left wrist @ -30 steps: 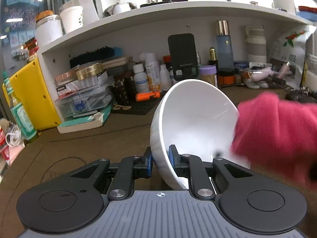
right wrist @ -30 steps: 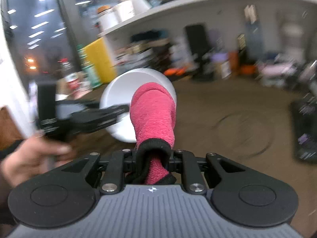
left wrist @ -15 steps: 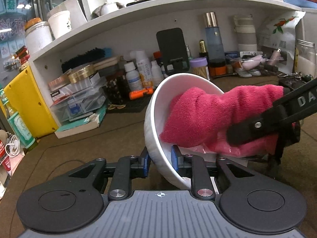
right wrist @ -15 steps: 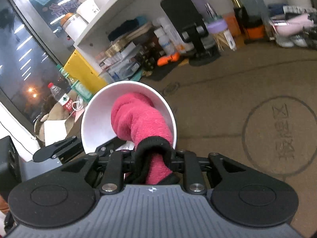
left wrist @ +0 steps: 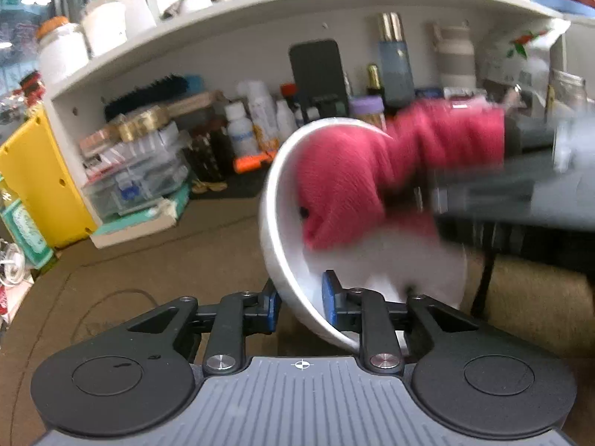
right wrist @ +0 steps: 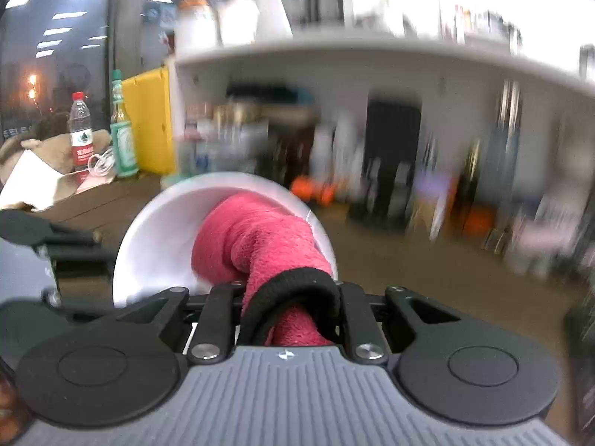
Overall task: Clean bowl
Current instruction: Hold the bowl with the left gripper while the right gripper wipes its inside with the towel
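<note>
Our left claw (left wrist: 299, 299) is closed on the bowl (left wrist: 277, 223), blue pads either side of the near rim, one inside, one outside. Bowl's tipped up on edge, mouth facing right, held off the table (left wrist: 156, 256). Right claw (right wrist: 290, 310) is clamped tight on the cloth (right wrist: 260, 238), w/ the black hem bunched between the fingers; the red wad pokes fwd into the bowl and presses the inner wall on the far side. We read this as mid-wipe: the right view is smeared w/ motion blur.

Risks, as we judge them: left grip is only on a thin bit of rim, so a hard push from the cloth could lever the bowl round in the pads or pop it out, & it'd drop on the table. Cloth could also drag out of the right fingers if it snags. Far shelf (left wrist: 260, 11) w/ bottles (left wrist: 241, 130) sits close behind, so a wide swing could knock them
</note>
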### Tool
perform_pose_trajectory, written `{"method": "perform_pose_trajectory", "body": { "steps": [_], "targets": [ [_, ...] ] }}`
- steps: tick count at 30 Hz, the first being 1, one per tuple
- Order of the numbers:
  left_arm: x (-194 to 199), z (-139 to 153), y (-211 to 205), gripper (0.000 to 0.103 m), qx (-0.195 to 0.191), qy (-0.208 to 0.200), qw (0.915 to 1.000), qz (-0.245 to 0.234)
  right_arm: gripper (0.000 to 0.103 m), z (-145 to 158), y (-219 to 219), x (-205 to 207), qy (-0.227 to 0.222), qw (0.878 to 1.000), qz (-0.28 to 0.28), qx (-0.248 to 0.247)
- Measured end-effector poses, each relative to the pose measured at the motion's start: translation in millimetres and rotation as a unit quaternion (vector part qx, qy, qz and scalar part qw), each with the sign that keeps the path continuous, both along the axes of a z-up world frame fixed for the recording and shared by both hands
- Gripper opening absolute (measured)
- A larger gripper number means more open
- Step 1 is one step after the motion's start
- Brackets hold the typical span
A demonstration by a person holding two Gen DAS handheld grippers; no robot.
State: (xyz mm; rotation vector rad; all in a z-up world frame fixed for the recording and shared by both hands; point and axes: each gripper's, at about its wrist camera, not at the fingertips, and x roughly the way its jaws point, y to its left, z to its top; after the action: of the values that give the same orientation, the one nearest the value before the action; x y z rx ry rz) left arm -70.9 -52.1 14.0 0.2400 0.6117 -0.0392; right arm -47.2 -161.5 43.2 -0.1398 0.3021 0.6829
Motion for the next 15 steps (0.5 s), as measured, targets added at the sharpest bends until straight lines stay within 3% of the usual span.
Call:
{"method": "perform_pose_trajectory", "body": {
  "steps": [3,6,10,13,15],
  "targets": [
    [1.2,1.3,6.7,0.027,-0.020,0.006,0.9998,0.000,0.018,14.0,-13.9,-8.5,-0.027,0.998,0.037,0.044],
    [-0.2,0.4,6.4,0.027,-0.018,0.001,0.9998,0.004,0.018,16.9,-39.9,-6.7,0.013,0.994,0.041,0.104],
    [-1.9,0.3,0.9,0.027,-0.003,-0.006,1.0000,0.005,0.019,-4.0,-65.0,6.2,0.129,0.986,0.020,0.106],
    [-3.9,-0.3,-4.3,0.027,0.015,-0.013,0.9998,0.000,0.019,-27.4,-68.5,8.9,0.202,0.976,0.012,0.081],
    [-4.7,-0.8,-8.0,0.028,0.026,-0.015,0.9995,-0.002,0.020,-27.6,-60.4,14.6,0.197,0.978,-0.007,0.062]
  ]
}}
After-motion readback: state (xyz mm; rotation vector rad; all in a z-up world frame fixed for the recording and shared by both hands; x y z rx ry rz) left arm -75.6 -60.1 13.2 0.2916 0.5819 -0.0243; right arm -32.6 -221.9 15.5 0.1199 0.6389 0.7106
